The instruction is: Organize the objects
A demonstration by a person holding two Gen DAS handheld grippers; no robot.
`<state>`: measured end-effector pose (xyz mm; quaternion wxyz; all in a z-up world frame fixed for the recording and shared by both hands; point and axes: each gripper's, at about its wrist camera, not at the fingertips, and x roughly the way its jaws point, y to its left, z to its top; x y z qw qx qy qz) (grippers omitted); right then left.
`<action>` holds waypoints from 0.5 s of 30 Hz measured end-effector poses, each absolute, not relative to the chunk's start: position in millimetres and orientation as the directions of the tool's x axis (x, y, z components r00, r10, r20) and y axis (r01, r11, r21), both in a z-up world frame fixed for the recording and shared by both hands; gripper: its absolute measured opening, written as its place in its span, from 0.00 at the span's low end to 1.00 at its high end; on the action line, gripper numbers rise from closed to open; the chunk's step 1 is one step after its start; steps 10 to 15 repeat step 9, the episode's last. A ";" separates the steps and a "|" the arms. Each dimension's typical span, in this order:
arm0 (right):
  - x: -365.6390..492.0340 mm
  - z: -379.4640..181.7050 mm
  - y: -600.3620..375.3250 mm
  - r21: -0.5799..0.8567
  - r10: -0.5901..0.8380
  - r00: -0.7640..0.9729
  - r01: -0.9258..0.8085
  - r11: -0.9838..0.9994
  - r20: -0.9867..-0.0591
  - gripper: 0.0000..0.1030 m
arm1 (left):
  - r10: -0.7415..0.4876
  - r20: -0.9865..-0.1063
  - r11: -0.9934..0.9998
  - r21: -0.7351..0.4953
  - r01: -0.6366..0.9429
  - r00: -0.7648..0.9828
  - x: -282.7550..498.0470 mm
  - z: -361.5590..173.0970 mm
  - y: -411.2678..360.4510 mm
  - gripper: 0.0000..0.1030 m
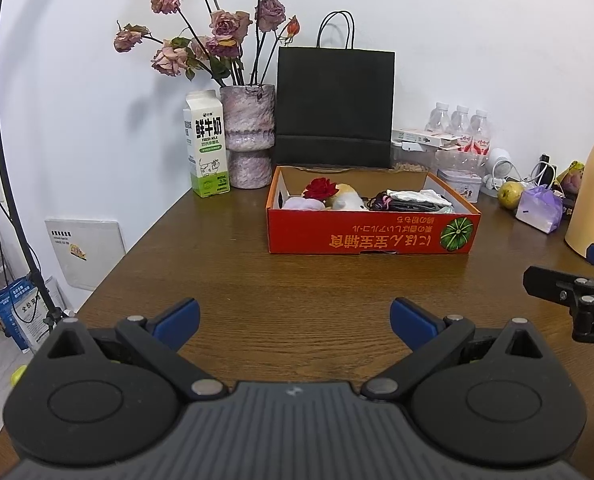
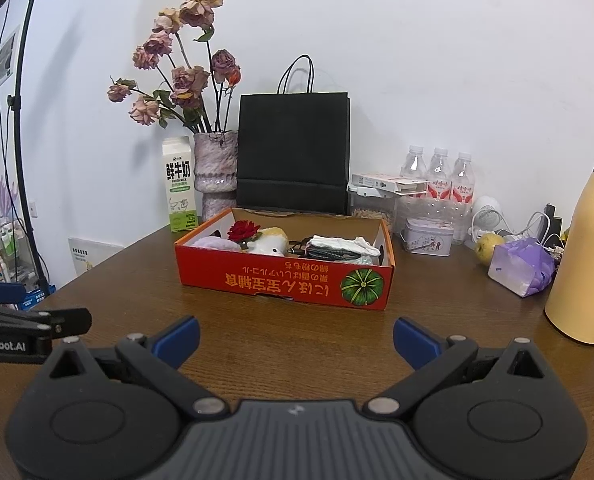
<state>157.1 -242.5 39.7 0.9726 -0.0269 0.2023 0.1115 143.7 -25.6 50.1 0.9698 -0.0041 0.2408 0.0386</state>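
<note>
In the middle of both frames sits our red box (image 1: pixel 371 236), already holding a red flower (image 1: pixel 320 188), plush toys and cloths, while the left gripper (image 1: pixel 295 316) and right gripper (image 2: pixel 296 338) hang released and empty over bare table (image 1: pixel 257 280). Plenty of open wood up front, but swinging wide right could knock the yellow flask (image 2: pixel 585 248), and the table edge drops off lower left.
</note>
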 end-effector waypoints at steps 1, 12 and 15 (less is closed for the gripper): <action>156.5 39.0 -242.7 -0.008 0.206 0.893 -0.228 0.974 -0.400 1.00 | 0.074 -0.468 0.997 0.011 -0.078 0.881 143.8 50.0 -25.3 1.00; 155.3 37.4 -241.6 -0.008 0.206 0.892 -0.228 0.974 -0.402 1.00 | 0.058 -0.477 0.998 -0.003 -0.068 0.877 144.7 48.0 -25.0 1.00; 155.3 37.4 -241.6 -0.008 0.206 0.892 -0.228 0.974 -0.402 1.00 | 0.058 -0.477 0.998 -0.003 -0.068 0.877 144.7 48.0 -25.0 1.00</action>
